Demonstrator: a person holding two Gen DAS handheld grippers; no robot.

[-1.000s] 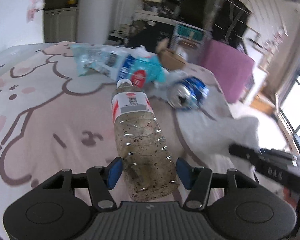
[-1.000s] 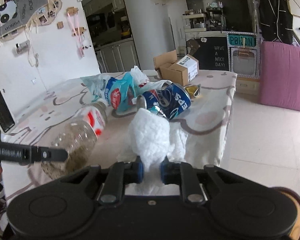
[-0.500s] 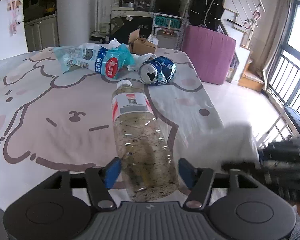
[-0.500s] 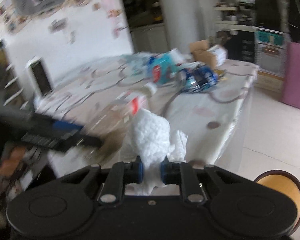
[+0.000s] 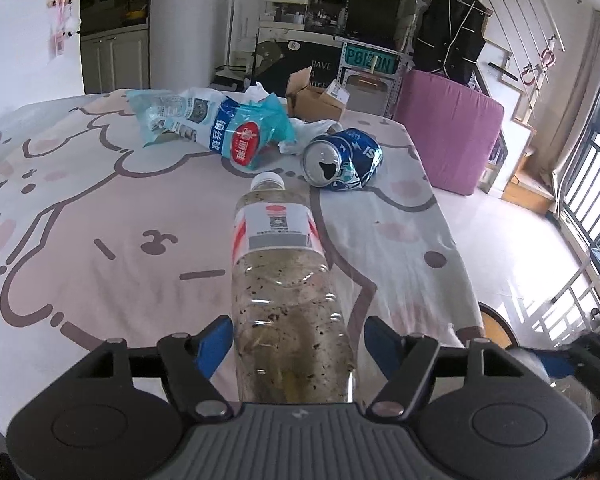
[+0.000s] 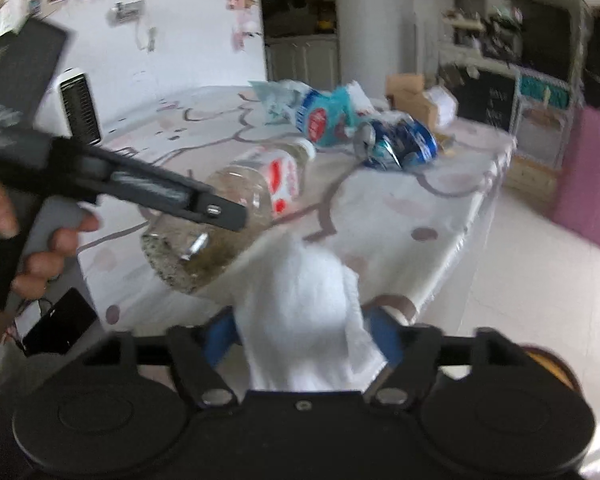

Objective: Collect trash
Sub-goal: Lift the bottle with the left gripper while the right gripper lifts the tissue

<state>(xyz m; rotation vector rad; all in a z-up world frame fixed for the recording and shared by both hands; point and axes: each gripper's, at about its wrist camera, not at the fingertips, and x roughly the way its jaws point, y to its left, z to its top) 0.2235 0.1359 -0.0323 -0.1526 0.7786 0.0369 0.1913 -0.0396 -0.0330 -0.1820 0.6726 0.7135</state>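
The table cover (image 5: 100, 208) is pale pink with brown cartoon outlines and darker pink spots. The bottle (image 5: 288, 304) is clear with dark specks, a white cap and a white, red and grey label; the crushed can (image 5: 342, 159) is blue and silver, the plastic bag (image 5: 224, 128) teal, blue and white with a red circle. The paper towel (image 6: 308, 312) is white, and both grippers are black with blue finger pads (image 5: 214, 344).

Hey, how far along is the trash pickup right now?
Nothing shows as binned yet. In hand: the left gripper has the dirty plastic bottle between its fingers, and the right gripper has its jaws spread wide around a white tissue wad. Left: the crushed blue can and the blue plastic bag lie on the table.
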